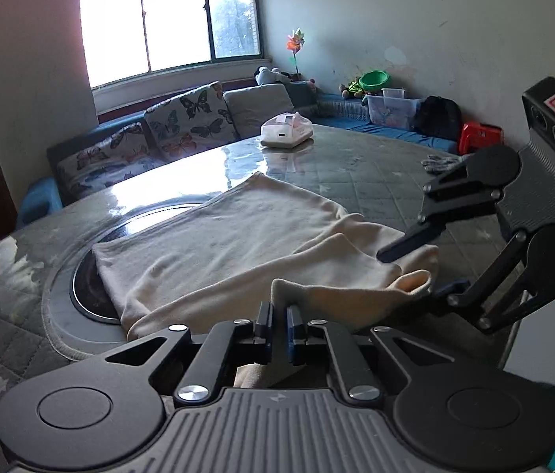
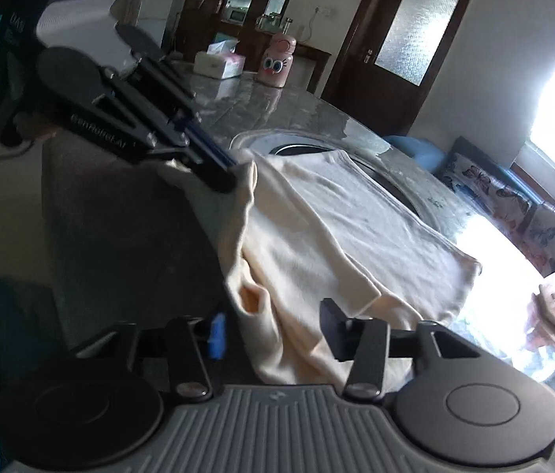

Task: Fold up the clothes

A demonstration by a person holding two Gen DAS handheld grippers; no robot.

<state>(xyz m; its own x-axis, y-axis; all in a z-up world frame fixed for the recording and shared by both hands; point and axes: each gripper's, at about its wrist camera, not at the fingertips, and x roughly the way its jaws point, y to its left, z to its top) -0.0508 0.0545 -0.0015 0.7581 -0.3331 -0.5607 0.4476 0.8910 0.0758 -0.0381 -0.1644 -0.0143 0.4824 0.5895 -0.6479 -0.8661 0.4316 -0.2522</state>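
Two-handed: pinched a fold of the cream garment (image 1: 218, 236), spread on the worktop (image 1: 356, 165), tight between the left fingers (image 1: 265, 317); straddled its sleeve end with the right fingers (image 2: 332, 315) part-spread; farther off, a clear bin (image 1: 392, 112), contents indistinct.

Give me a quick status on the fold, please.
Left gripper shut on cream garment. Right gripper open astride its hem. Nothing in the way.

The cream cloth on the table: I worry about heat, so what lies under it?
Under the cream cloth, a round black inset with a pale ring shows in the quilted grey table; most of it is covered.
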